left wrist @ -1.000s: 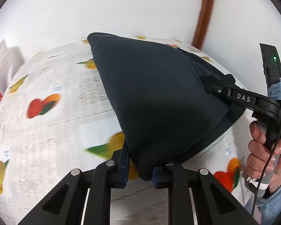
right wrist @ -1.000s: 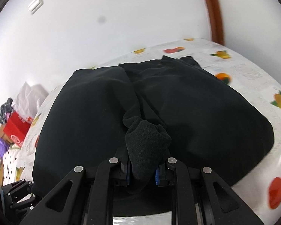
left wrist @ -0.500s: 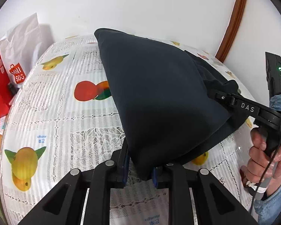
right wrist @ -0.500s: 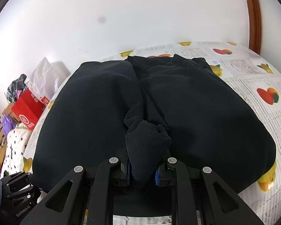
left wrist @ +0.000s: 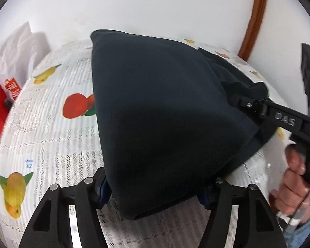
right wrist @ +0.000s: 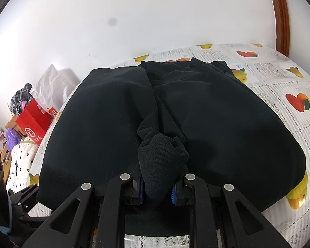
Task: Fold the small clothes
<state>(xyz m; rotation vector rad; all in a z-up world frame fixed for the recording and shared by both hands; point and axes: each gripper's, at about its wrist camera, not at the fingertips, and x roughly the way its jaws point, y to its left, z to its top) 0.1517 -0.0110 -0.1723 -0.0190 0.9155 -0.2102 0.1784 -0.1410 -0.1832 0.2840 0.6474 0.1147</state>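
Two grippers: left gripper (left wrist: 155,188) jaws just opened wide around the dark folded knit garment (left wrist: 165,113); right gripper (right wrist: 157,188) pinches its cuff at six o'clock. Release it flat.

The black garment (right wrist: 217,124) is matt knitted cloth, its bunched cuff (right wrist: 161,161) showing a fine ribbed weave. The fruit-printed tablecloth (left wrist: 47,128) looks like glossy plastic with a lace pattern. Gripper arms (right wrist: 113,206) are matt black plastic with bright metal screws; the pads (right wrist: 172,194) seem blue ridged rubber. The red bag (right wrist: 34,124) is paper.
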